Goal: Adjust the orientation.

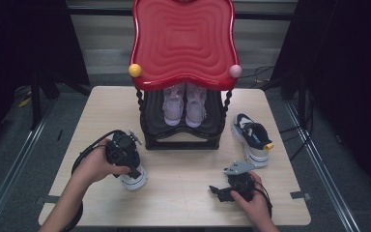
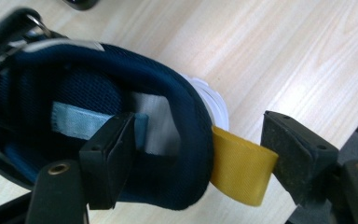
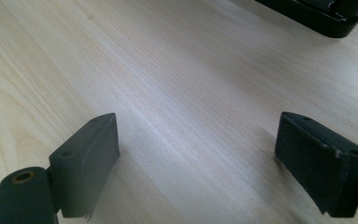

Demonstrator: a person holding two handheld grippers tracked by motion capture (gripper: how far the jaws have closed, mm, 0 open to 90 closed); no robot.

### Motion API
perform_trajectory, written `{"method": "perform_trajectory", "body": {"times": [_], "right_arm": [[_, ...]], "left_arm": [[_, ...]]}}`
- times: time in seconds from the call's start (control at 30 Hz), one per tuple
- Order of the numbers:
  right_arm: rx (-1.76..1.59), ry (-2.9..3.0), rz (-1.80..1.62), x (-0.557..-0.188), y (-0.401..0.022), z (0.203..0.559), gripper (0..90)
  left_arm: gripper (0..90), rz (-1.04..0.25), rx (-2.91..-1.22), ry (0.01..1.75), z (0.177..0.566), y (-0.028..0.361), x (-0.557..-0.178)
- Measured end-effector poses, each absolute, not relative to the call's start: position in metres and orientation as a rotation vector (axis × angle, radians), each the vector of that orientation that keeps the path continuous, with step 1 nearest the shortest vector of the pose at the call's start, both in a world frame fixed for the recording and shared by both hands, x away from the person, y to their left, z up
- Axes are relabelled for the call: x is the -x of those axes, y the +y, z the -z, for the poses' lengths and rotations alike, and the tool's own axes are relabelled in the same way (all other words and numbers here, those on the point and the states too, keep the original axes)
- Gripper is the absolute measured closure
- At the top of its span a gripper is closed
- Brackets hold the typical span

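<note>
Navy mesh lined the collar of the sneaker (image 2: 98, 88) that the left gripper (image 2: 200, 154) straddled at the heel: one jaw sat inside the shoe's opening, the other stood outside beyond the yellow pull tab (image 2: 240, 168), so the heel wall lay between the two pads. A gap showed between the outer jaw and the tab, and whether the inner pad touched the lining could not be told; the jaws read as parted around the heel, not clamped on it. In the high view this shoe (image 1: 134, 178) stood on the surface (image 1: 183, 203) to the front-left of the black shoe rack (image 1: 181, 130), its heel under the left gripper (image 1: 125, 157) and its long axis running away from the hand, though most of it was hidden. Closing squarely on the heel would probably be the next need. Its mate (image 1: 251, 137) lay just right of the rack, toe pointing away from the person. Nearest that mate was the right gripper (image 1: 221, 192), resting low on the wood in front of the rack, its jaws wide apart with nothing between them.
</note>
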State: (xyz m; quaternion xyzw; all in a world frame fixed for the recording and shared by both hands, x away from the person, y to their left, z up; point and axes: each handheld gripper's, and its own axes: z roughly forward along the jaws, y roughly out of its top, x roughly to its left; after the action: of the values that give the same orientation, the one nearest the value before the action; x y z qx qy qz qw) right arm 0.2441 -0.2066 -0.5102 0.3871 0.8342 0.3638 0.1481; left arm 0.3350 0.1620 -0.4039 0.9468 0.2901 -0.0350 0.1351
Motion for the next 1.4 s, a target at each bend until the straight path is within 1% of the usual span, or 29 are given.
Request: {"method": "perform_trajectory", "body": {"times": [0.13, 0.2, 0.27, 0.37, 0.5, 0.77, 0.8, 1.03, 1.13, 1.37, 1.4], "right_arm": [[-1.111, 2.399, -1.047, -0.244, -0.207, 0.510, 12.9], [-1.114, 2.400, -1.046, -0.244, -0.207, 0.510, 12.9], [-1.114, 2.400, -1.045, -0.244, -0.207, 0.510, 12.9], [-1.115, 2.400, -1.046, -0.244, -0.207, 0.510, 12.9], [-1.114, 2.399, -1.047, -0.244, -0.207, 0.510, 12.9], [-1.118, 2.400, -1.046, -0.244, -0.207, 0.510, 12.9], [-1.117, 2.399, -1.046, -0.244, -0.207, 0.510, 12.9], [-1.117, 2.399, -1.046, -0.244, -0.207, 0.510, 12.9], [-1.118, 2.400, -1.047, -0.244, -0.207, 0.510, 13.0], [-1.119, 2.399, -1.047, -0.244, -0.207, 0.510, 12.9], [-1.116, 2.399, -1.048, -0.244, -0.207, 0.510, 13.0]], "left_arm": [[35.0, 0.111, -2.784, 0.804, 0.412, 0.160, -0.335], [40.1, 0.117, -2.802, 0.801, 0.414, 0.158, -0.335], [42.6, 0.130, -2.819, 0.787, 0.415, 0.158, -0.337], [50.2, 0.139, -2.819, 0.775, 0.415, 0.156, -0.337], [54.6, 0.147, -2.852, 0.769, 0.415, 0.153, -0.338], [58.0, 0.183, -2.912, 0.760, 0.416, 0.148, -0.342], [58.5, 0.187, -2.948, 0.725, 0.415, 0.148, -0.344], [61.5, 0.197, -2.943, 0.751, 0.415, 0.147, -0.345], [62.1, 0.205, -2.950, 0.734, 0.416, 0.147, -0.347], [63.4, 0.231, -2.931, 0.769, 0.419, 0.147, -0.348], [63.5, 0.233, -2.945, 0.747, 0.419, 0.147, -0.349]]}}
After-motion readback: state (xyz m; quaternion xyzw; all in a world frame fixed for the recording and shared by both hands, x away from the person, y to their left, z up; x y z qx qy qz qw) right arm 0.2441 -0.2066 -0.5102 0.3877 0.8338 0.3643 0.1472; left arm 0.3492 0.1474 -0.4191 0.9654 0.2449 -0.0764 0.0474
